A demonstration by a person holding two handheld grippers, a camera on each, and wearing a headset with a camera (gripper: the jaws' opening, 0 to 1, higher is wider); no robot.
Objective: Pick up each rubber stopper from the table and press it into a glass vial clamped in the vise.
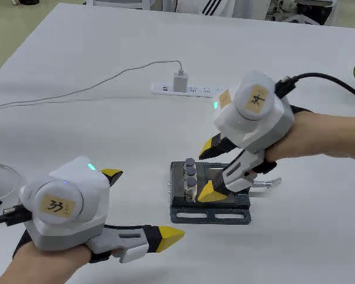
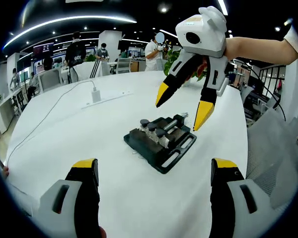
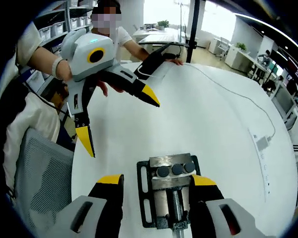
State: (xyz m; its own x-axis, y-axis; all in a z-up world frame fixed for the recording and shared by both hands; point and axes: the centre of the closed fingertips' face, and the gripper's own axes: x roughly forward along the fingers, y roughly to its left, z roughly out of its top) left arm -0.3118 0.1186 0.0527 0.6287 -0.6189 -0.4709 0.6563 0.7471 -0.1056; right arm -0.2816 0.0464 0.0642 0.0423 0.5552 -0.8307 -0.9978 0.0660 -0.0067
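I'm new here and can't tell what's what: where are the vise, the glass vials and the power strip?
vise [image 1: 178,208], head view, black base plate at its left.
glass vials [image 1: 191,190], head view, clear body of the nearest one.
power strip [image 1: 198,91], head view, white top face with sockets.

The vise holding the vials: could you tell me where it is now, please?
In the head view the vise sits on the white table, right of centre, under the open right gripper, with the power strip beyond it.
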